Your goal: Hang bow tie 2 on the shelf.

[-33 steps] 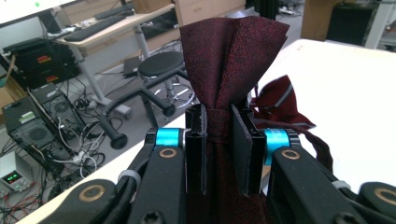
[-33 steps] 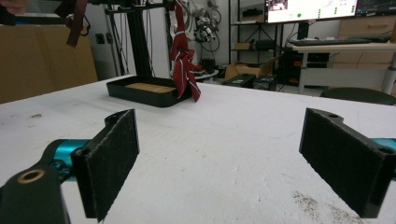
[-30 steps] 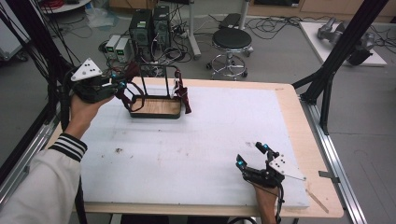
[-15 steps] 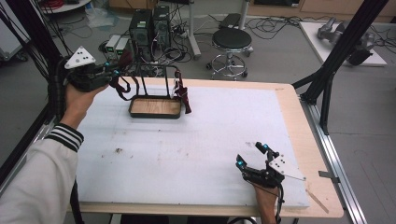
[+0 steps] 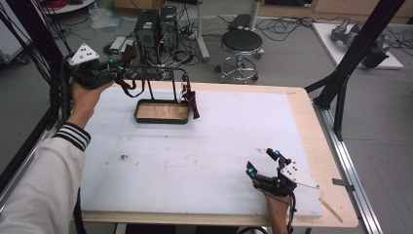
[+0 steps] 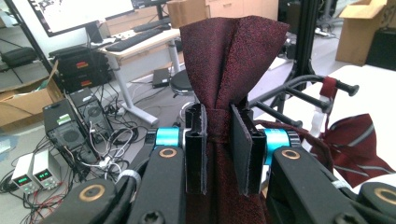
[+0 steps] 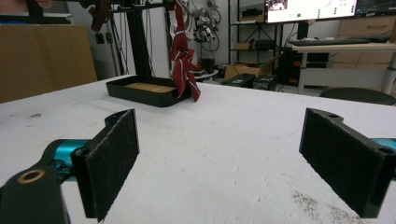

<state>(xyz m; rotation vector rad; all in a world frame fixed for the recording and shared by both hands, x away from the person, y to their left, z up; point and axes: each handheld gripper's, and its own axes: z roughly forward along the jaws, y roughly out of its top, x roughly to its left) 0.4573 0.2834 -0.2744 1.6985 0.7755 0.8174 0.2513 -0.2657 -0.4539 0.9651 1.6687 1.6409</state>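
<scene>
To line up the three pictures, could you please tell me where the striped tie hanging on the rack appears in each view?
High view: striped tie hangs upper centre, at the rack's right end.
Left gripper view: far right, behind the gripper.
Right gripper view: top centre, over the tray's corner.
Shared landmark: the black rack.

Tray (image 5: 162, 112) far-left on table (image 5: 302, 112); tie (image 5: 191, 100) seemingly draped at tray's right.
</scene>
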